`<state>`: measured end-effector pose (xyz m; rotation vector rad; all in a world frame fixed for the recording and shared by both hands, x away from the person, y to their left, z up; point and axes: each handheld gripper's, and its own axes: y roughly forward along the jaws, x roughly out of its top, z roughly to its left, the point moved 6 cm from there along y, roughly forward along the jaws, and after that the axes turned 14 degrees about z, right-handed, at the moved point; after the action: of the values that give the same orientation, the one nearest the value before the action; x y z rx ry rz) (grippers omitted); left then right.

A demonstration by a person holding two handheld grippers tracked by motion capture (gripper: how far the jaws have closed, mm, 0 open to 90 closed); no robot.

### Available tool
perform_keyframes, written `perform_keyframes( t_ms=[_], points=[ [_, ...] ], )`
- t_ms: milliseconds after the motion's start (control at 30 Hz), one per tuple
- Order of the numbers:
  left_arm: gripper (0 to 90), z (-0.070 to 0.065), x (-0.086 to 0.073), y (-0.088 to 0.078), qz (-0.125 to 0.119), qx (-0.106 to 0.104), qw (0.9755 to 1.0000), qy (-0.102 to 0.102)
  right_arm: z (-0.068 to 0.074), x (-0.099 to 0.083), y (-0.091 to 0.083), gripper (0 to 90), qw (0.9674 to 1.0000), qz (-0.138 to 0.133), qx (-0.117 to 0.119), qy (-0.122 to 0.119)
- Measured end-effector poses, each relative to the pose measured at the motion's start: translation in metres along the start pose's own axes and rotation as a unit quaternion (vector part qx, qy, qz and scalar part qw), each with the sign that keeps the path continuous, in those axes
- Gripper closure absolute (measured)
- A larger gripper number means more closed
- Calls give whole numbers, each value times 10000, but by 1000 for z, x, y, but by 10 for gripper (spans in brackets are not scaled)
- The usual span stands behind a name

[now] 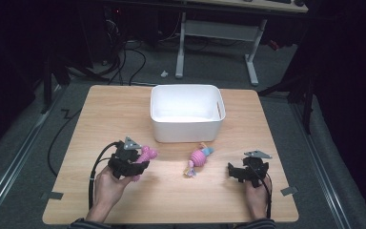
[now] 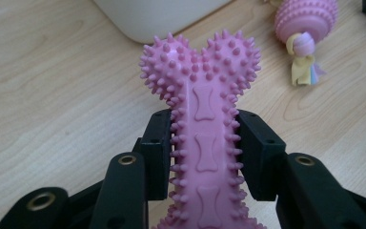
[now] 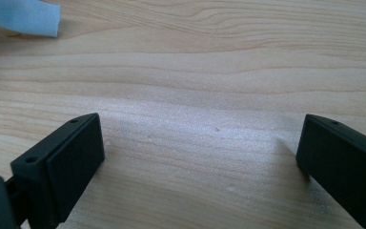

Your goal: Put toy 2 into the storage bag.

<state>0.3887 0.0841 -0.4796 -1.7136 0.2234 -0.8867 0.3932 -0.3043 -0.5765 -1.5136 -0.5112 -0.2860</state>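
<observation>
In the high view, the left hand-held gripper (image 1: pixel 140 160) at the near left holds the pink spiked bone toy (image 1: pixel 147 153) above the worktop (image 1: pixel 100 114), near the white tub (image 1: pixel 187 113). The left gripper view shows its jaws clamped on the toy's shaft. In the right gripper view, the right hand-held gripper (image 3: pixel 198 157) stands wide open, holding nothing.

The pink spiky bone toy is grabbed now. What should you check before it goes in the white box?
1. left gripper shut on the pink bone toy: ok.
2. Grip centred on the toy's shaft: ok.
3. white box open on top: ok.
4. Box has room inside: ok.
5. striped ball toy lies aside of the path: ok.
6. right gripper open, holding nothing: ok.
</observation>
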Motion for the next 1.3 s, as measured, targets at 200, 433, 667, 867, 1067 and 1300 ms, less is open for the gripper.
perform_keyframes(
  t_ms=[200,433,667,867,1067,1300],
  points=[
    [593,2,13,-14,-144,-76,9999,54,0,0,0,18,10000,4,5,10],
    [593,5,28,-22,-181,-192,9996,97,0,0,0,20,10000,2,5,0],
    [593,5,45,-35,-306,-275,9989,206,0,0,0,20,10000,3,9,1],
    [594,6,55,-42,-351,-315,9985,290,0,0,0,20,10000,2,10,0],
    [593,7,67,-47,-402,-327,9980,361,0,0,0,21,10000,1,9,-1],
    [593,8,78,-52,-457,-338,9974,437,0,0,0,24,10000,-2,11,-12]
  ],
)
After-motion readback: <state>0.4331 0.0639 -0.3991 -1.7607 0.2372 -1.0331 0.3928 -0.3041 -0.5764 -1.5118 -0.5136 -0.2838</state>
